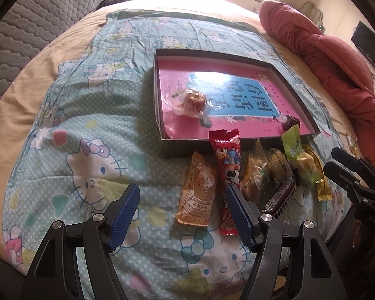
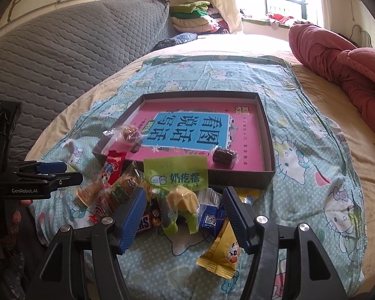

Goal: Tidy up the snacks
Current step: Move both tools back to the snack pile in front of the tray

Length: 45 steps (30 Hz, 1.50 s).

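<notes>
Bedspread (image 1: 92,115) carrying shallow box (image 2: 267,135), snack pile and two grippers.
Box is lying far of the snack pile (image 2: 177,200), holding two wrapped sweets; left gripper (image 1: 182,212) is hovering released over the near-left packets, right gripper (image 2: 185,217) gaping, unclenched, around a green-wrapped snack (image 2: 180,182).

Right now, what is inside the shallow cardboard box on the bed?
Inside the box lie a pink book, a clear-wrapped golden candy and a dark wrapped candy. What is under the book cannot be seen.
</notes>
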Each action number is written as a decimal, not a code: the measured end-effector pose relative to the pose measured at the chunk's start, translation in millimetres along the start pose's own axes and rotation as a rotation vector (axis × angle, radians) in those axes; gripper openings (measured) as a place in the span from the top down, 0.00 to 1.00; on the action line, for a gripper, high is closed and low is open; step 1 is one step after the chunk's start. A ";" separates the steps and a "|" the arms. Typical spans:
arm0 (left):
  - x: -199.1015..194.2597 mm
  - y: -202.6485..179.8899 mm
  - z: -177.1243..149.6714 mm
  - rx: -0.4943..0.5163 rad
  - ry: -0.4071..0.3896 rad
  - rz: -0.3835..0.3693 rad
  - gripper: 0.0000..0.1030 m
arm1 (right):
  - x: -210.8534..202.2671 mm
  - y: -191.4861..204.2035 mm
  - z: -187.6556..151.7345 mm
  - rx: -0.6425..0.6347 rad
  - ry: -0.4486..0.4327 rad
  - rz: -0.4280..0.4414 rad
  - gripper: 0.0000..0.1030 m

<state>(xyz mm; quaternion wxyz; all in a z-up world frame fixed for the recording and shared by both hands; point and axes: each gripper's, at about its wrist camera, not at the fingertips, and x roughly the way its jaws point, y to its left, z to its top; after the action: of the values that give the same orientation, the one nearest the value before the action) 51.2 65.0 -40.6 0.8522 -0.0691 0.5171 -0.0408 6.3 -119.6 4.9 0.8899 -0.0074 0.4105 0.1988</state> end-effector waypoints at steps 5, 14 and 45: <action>9.2 1.2 -2.2 0.000 0.025 -0.005 0.29 | 12.5 2.0 -4.2 -0.015 0.038 0.004 0.39; 19.6 1.2 -2.7 0.002 0.045 -0.011 0.29 | 37.1 -7.5 -6.4 0.024 0.082 0.019 0.39; 52.4 -4.0 -2.3 0.051 0.061 0.043 0.29 | 49.5 -8.3 -6.3 -0.004 0.079 0.009 0.50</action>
<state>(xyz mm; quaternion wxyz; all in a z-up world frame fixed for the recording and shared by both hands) 73.3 53.6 -86.9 0.8382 -0.0348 0.5430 -0.0378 33.6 -111.2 -36.9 0.8721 -0.0154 0.4449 0.2032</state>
